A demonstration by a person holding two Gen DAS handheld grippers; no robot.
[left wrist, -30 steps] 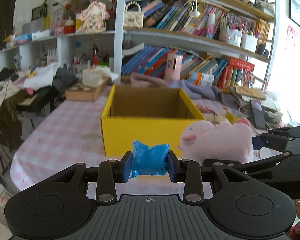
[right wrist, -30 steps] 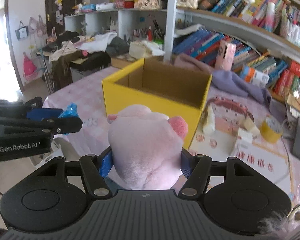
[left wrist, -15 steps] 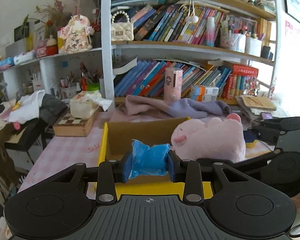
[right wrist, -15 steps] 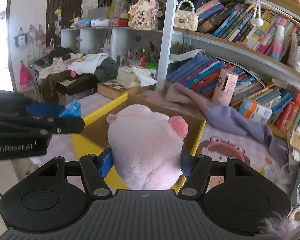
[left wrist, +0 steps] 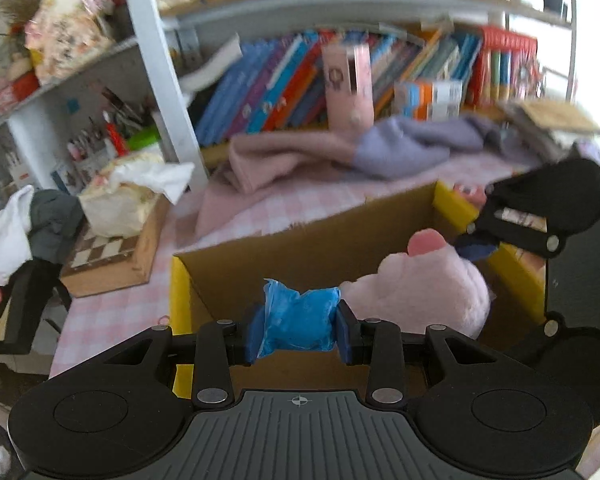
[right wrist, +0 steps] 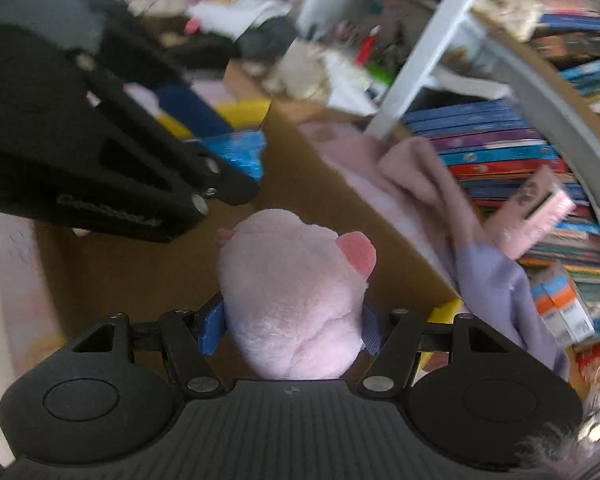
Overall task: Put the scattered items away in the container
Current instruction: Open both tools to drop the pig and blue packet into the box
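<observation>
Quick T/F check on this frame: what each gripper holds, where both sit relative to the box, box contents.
1. The left gripper is shut on the blue packet. True.
2. The right gripper is open and holds nothing. False: it is shut on the pink plush toy.
3. Both held items are over the open yellow box. True.
4. The pink plush toy lies on the lavender cloth. False: it is held over the box, apart from the cloth.

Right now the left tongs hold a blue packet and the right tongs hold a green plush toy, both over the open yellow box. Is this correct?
Not quite: the plush toy in the right tongs is pink, as the right wrist view shows. The left tongs do hold the blue packet, and both are over the open yellow box.
</observation>
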